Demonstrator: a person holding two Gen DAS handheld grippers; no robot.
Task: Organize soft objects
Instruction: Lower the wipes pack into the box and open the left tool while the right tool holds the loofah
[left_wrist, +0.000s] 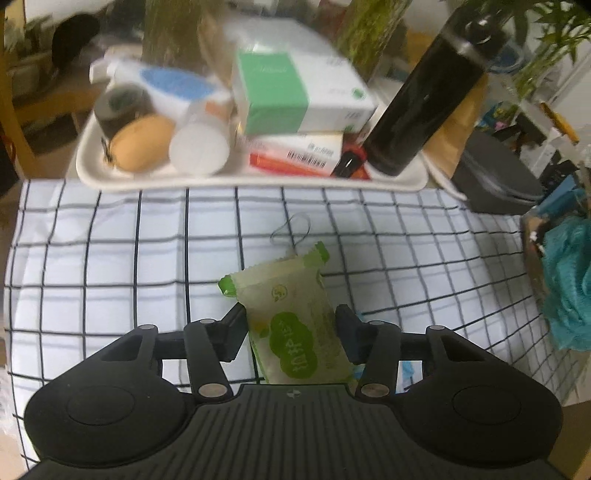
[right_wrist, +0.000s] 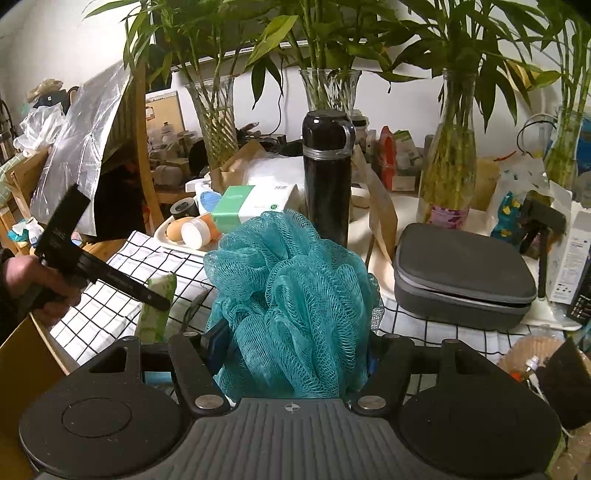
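Right wrist view: the right gripper (right_wrist: 293, 354) has its jaws clamped around a big teal mesh bath pouf (right_wrist: 291, 295), which bulges out above them. Over the black-grid white cloth on the surface (left_wrist: 110, 258), the left gripper (left_wrist: 291, 332) pinches a small green-and-white snack packet (left_wrist: 295, 325), sticking up between its jaws.

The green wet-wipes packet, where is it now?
In the left wrist view the green wet-wipes packet sits low in the centre, between the left gripper fingers, above the checked cloth.
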